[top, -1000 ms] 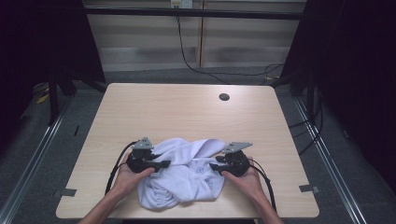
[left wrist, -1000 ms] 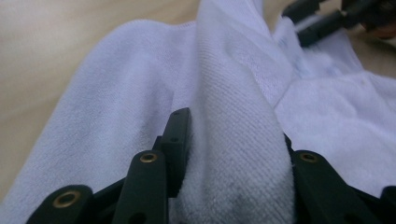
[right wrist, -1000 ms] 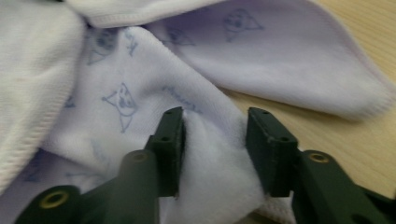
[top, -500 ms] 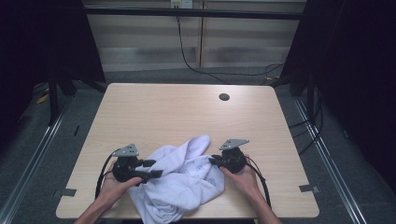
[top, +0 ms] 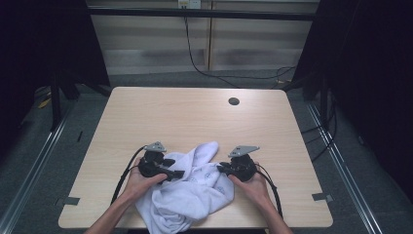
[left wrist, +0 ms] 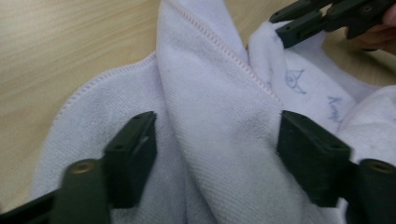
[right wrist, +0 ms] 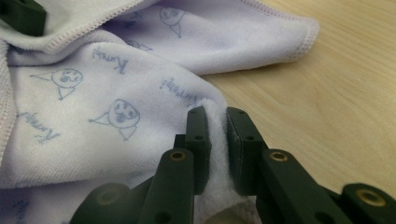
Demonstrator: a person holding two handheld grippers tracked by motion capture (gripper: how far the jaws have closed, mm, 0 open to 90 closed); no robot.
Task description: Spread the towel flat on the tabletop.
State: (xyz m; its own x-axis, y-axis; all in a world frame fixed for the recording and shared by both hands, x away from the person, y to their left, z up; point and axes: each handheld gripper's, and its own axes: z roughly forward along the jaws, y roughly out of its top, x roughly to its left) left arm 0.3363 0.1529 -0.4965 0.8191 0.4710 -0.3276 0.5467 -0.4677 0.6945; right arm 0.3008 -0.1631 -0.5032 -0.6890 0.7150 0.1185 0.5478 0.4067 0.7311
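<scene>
**Left jaws astride a fold, right jaws pinching the edge**

The white towel (top: 187, 195) lay bunched at the near edge of the table (top: 195, 117), between the two hands. The right gripper (right wrist: 215, 135) pinched a fold at the towel's right side, jaws nearly closed on the cloth. The left gripper (left wrist: 217, 140) stood wide, its jaws having just been closing a little, astride a raised ridge of cloth running away from it, pads not pressing. That ridge lay directly between the left jaws, so the left hand was placed to take it.

Left hand-held gripper (top: 176, 173) low at near left, jaws spread apart and just closing a little, right hand-held gripper (top: 220, 168) low at near right, jaws pinched nearly together, both forearms entering from the near edge, tips pointing inward
</scene>
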